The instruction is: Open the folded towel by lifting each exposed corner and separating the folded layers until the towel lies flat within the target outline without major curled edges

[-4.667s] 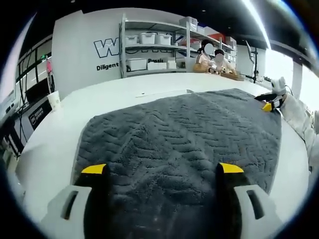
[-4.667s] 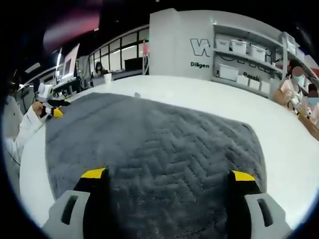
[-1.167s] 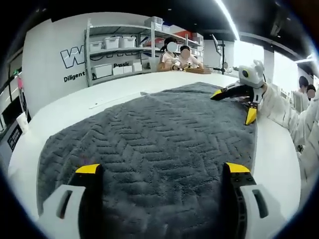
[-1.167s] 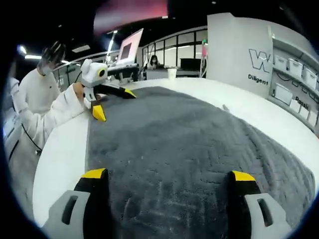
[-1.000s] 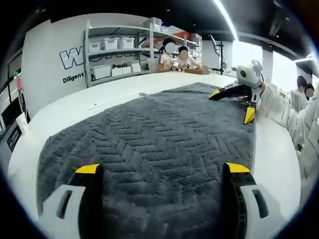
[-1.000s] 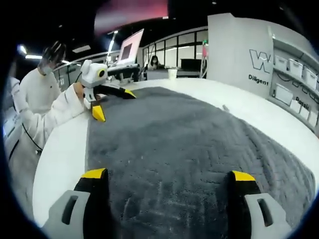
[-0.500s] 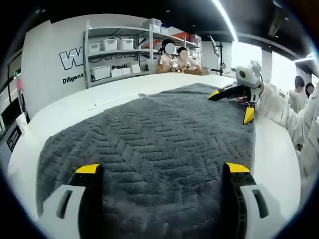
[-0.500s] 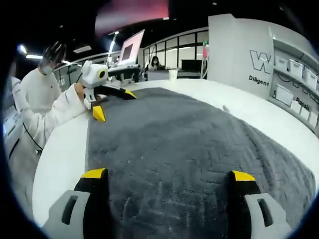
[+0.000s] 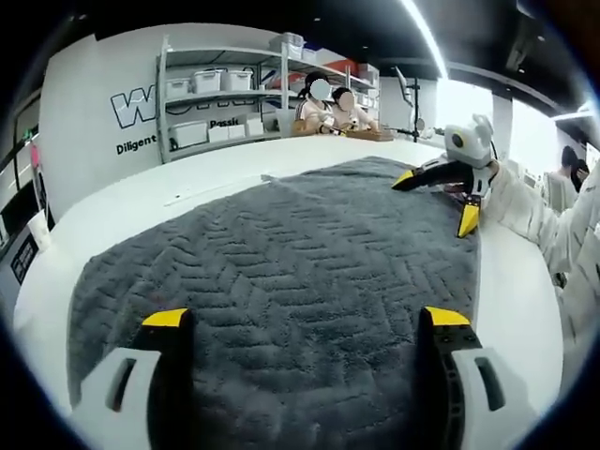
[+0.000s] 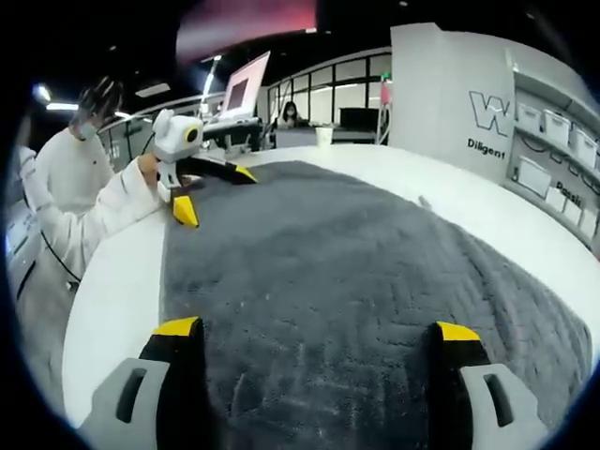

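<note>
My grey towel (image 9: 281, 272) lies spread flat on the white tabletop (image 9: 169, 187). My left hand-held gripper (image 9: 298, 323) hangs over one end with jaws wide apart, empty. My right hand-held gripper (image 10: 317, 333) hangs likewise over the other end, released

Left tool (image 9: 300, 323) and right tool (image 10: 309, 333), each with yellow-tipped jaws spread wide, nothing between them. Each tool appears in the other's view, held by a white-sleeved arm (image 10: 98, 211).
</note>
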Motion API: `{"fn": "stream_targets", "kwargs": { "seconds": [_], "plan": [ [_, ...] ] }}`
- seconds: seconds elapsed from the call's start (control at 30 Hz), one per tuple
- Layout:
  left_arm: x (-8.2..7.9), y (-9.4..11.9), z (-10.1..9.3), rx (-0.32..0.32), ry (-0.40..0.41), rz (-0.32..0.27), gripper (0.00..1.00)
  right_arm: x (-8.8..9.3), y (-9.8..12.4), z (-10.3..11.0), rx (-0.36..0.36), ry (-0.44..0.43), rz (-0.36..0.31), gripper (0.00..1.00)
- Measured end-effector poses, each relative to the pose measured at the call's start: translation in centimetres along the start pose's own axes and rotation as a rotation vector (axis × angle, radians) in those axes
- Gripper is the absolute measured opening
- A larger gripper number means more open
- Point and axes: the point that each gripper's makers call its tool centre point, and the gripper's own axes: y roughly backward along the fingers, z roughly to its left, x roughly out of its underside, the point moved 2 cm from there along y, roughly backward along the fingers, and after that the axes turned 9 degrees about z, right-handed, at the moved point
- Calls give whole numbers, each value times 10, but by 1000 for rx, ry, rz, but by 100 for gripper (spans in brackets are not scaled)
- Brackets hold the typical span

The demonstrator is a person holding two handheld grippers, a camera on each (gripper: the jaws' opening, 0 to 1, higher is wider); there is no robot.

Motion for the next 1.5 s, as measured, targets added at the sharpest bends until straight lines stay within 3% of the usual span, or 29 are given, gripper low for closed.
{"fn": "stream_targets", "kwargs": {
  "seconds": [0.23,0.3,0.4,0.57,0.8,0.9,0.97,1.07,1.5],
  "plan": [
    [-2,9,9,-37,16,-12,99,0,0,0,0,0,-2,99],
    [-7,12,7,-31,57,-66,97,0,0,0,-1,0,-4,99],
    [2,17,2,-28,32,-20,97,0,0,0,-1,0,-4,99],
    [2,33,3,-66,34,-39,96,0,0,0,-1,0,-5,99],
    [6,78,15,-184,60,-89,98,0,0,1,2,-1,-5,99],
    [25,96,27,-281,118,-46,96,0,0,1,3,-2,-4,99],
    [35,103,31,-304,175,-53,93,0,-1,1,6,-5,-4,99],
    [42,104,32,-313,242,-82,89,0,-1,0,8,-7,-4,99],
    [65,95,27,-331,279,-25,87,-1,-1,-1,11,-8,-4,99]
  ]
}}
